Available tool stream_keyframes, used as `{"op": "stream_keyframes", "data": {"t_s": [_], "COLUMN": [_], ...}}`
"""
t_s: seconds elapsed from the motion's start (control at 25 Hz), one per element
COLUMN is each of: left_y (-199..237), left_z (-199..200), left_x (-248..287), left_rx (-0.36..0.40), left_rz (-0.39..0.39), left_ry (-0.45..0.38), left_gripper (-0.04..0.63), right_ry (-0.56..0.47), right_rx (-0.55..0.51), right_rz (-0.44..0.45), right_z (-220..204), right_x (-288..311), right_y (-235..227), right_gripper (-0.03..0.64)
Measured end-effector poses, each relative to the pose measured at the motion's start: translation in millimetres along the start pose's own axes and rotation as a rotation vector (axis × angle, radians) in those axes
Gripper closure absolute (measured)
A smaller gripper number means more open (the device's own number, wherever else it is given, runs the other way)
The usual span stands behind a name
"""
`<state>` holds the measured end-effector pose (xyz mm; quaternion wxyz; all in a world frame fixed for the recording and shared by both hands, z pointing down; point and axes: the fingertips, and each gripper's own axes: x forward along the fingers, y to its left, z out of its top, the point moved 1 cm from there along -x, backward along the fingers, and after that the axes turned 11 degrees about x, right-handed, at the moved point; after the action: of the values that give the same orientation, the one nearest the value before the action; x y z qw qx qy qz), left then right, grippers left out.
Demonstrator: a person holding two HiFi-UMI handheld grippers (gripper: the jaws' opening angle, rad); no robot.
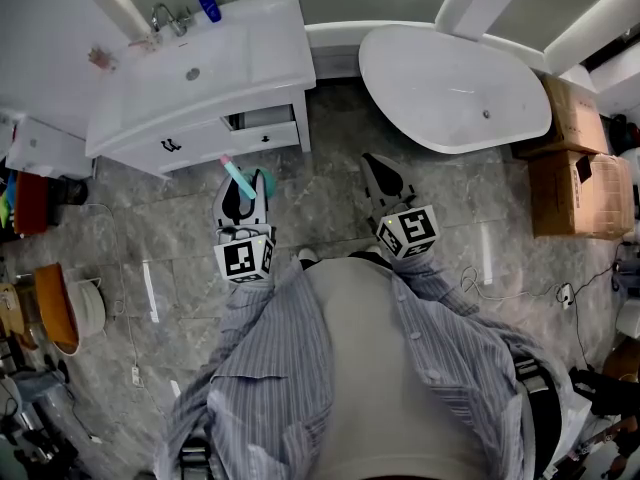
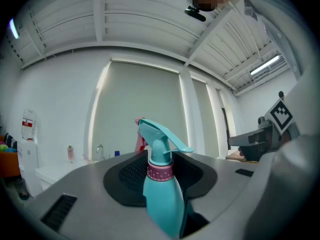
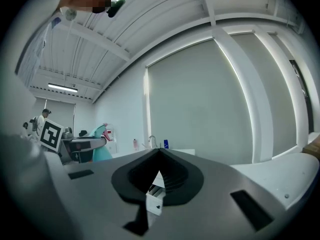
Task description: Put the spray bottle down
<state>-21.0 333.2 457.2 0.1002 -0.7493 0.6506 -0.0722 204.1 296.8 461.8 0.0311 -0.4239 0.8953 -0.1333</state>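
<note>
A teal spray bottle (image 1: pixel 243 181) with a pink collar and nozzle tip stands upright between the jaws of my left gripper (image 1: pixel 246 194), which is shut on its body. In the left gripper view the spray bottle (image 2: pixel 163 194) fills the middle, trigger head pointing right, with the left gripper (image 2: pixel 161 159) held level. My right gripper (image 1: pixel 384 182) is alongside, its jaws meeting at the tip with nothing between them. In the right gripper view the right gripper (image 3: pixel 159 152) is shut, and the spray bottle (image 3: pixel 102 151) shows at the far left.
A white vanity (image 1: pixel 130 118) with a sink, a tap and a blue bottle (image 1: pixel 209 6) stands ahead on the left, one drawer (image 1: pixel 266 118) pulled out. A white bathtub (image 1: pixel 450 88) lies ahead on the right, with cardboard boxes (image 1: pixel 580 178) beside it. Clutter lines the left wall. The floor is grey tile.
</note>
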Motion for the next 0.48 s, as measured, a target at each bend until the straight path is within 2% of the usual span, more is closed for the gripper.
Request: {"op": "stream_keyframes", "data": {"t_s": [0.48], "left_y": [20.1], "left_z": [-4.8], "left_x": [3.1], "left_rx": [-0.006], "left_rz": [-0.017], "left_ry": [-0.017], "left_gripper": [0.449], "right_ry": [0.001], "right_rx": [-0.013], "right_rz": [-0.019], "right_z": [-2.4], "right_x": [14.6], "right_y": [14.0], "right_gripper": [0.602]}}
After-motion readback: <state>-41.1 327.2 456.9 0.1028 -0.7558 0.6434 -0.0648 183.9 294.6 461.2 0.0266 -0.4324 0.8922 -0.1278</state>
